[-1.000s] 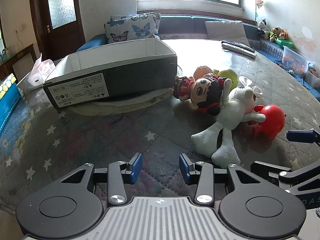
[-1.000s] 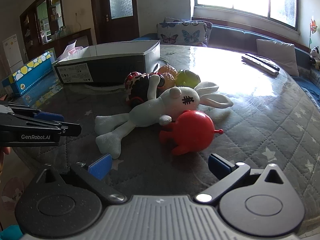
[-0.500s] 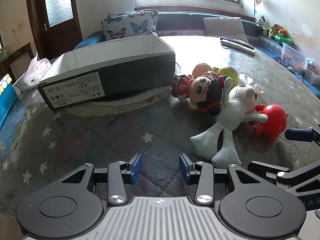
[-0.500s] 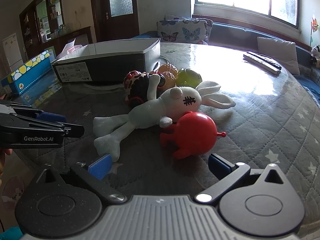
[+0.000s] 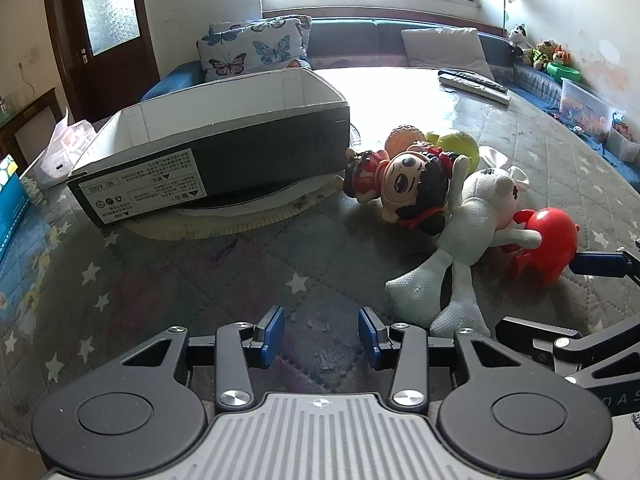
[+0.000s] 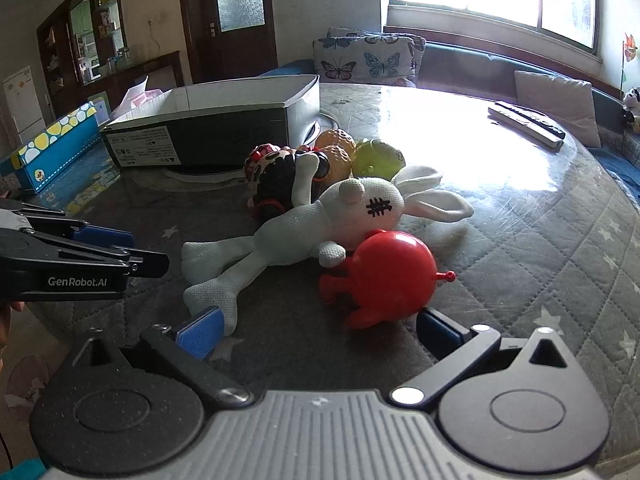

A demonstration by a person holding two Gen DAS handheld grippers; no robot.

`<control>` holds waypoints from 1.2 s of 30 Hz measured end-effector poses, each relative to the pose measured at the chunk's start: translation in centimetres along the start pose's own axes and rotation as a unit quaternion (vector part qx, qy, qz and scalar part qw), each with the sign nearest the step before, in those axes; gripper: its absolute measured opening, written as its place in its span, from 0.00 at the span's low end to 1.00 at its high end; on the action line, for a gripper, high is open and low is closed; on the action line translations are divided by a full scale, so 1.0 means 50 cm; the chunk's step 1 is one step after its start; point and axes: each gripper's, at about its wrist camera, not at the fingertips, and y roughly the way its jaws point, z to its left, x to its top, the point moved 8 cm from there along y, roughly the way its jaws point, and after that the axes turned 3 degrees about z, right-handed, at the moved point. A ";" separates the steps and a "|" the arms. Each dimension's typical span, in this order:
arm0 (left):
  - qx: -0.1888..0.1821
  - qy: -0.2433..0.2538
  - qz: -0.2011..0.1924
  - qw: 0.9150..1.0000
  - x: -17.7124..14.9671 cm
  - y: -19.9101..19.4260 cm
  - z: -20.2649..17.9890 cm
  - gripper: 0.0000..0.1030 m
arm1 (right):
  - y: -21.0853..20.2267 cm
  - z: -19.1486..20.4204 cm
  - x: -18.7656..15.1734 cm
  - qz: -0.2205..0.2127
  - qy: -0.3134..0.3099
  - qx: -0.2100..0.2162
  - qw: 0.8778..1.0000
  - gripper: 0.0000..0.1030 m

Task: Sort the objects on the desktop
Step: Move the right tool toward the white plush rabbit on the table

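Right gripper (image 6: 316,328) spread wide, nothing held, low over quilted table (image 6: 540,240), blue pads flanking near side of red round toy (image 6: 390,278); far pad looks just short of toy, contact hard to confirm. Left gripper (image 5: 321,336) open with narrower gap, empty, over bare quilt well short of toys. White plush rabbit (image 6: 320,224) sprawled beside red toy, arm draped on it. Black-haired doll (image 5: 404,188) lying against rabbit, orange ball (image 5: 404,136) and yellow-green ball (image 5: 460,146) just behind. Open black box (image 5: 224,152) on round mat, left of toy pile. Blue carton (image 6: 52,148) at table's far left edge.
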 end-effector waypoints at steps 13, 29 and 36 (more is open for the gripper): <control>-0.024 -0.005 -0.005 1.000 0.029 -0.017 0.029 0.42 | -0.007 -0.002 0.007 -0.006 -0.001 -0.003 1.000 1.00; -0.040 -0.004 -0.008 0.999 0.039 -0.015 0.018 0.42 | -0.006 -0.009 0.016 -0.005 -0.001 -0.009 1.000 1.00; -0.052 0.004 -0.008 0.999 0.051 -0.010 0.002 0.42 | -0.003 -0.026 0.025 -0.007 0.008 -0.014 1.000 1.00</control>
